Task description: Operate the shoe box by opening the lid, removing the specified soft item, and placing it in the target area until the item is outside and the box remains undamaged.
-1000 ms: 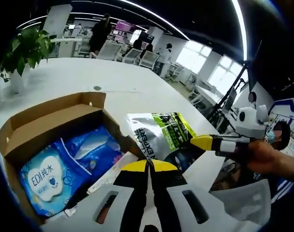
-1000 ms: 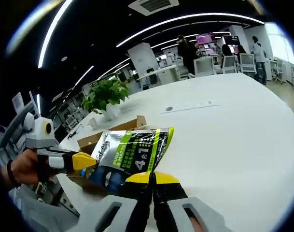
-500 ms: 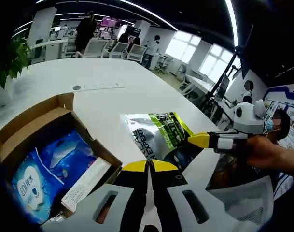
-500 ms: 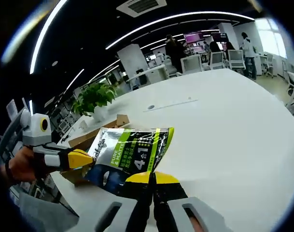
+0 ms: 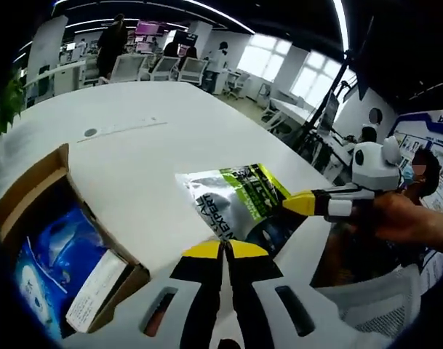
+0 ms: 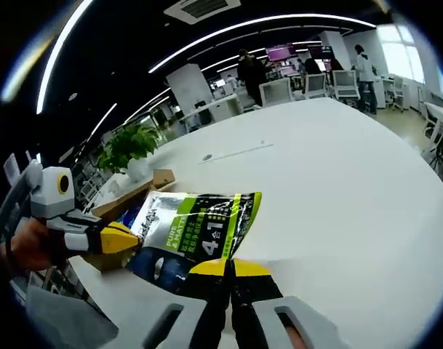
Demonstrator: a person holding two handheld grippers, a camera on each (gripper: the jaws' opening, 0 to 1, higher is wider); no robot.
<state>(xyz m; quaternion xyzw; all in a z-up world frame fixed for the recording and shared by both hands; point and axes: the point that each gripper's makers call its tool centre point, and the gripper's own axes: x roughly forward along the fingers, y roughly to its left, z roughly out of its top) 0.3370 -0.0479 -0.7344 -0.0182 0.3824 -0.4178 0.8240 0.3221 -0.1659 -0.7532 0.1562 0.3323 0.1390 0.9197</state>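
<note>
Carry step, judging by layout: both the left gripper and right gripper are clenched on the silver-green pouch, held clear of the open shoe box at nine o'clock; next, lower onto the white table and release.

pouch over table — right of box, packets inside

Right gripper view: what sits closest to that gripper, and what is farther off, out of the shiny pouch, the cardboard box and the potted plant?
1. Shiny pouch, held in the right gripper's jaws.
2. Cardboard box, behind the pouch to the left.
3. Potted plant, beyond the box, upper left on the white table.
</note>
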